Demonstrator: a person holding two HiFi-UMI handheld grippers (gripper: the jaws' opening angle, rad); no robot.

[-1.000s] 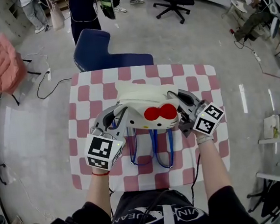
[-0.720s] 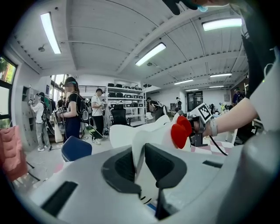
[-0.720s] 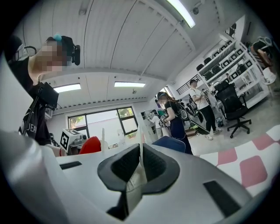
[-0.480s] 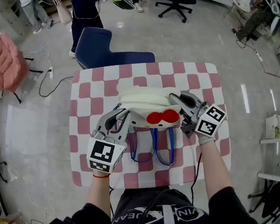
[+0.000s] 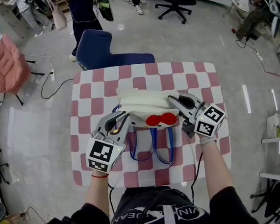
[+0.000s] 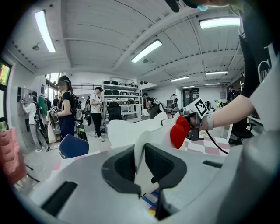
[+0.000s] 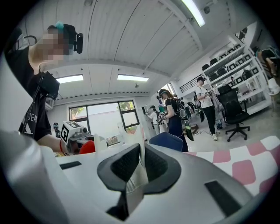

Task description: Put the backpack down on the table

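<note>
Dark-grey pads (image 6: 118,168) of the left gripper (image 6: 141,170) are closed on a thin flap of the soft white backpack with a red bow (image 6: 131,131); only the fabric's thickness parts them. Pads (image 7: 122,168) of the right gripper (image 7: 141,170) are pinched in the same way on a white edge of the same bag, at the centre of that view.

In the head view the two grippers flank the bag at frame centre, one on each side. The bag sits low over the pink-and-white checked table (image 5: 86,89), and its blue shoulder straps (image 5: 156,149) lie on the cloth toward the lower edge. Whether the base bears fully on the cloth cannot be told.

Assessment: the step in hand is the final lowering and release.
- Lower both sides level and together, so the soft body does not tip.
- Open only once the fabric goes slack between the pads — that indicates the table has the weight.
- Release both at once and draw each gripper outward to its own side, clear of the straps.

Risk: both grips are thin edge pinches and may slip early.
</note>
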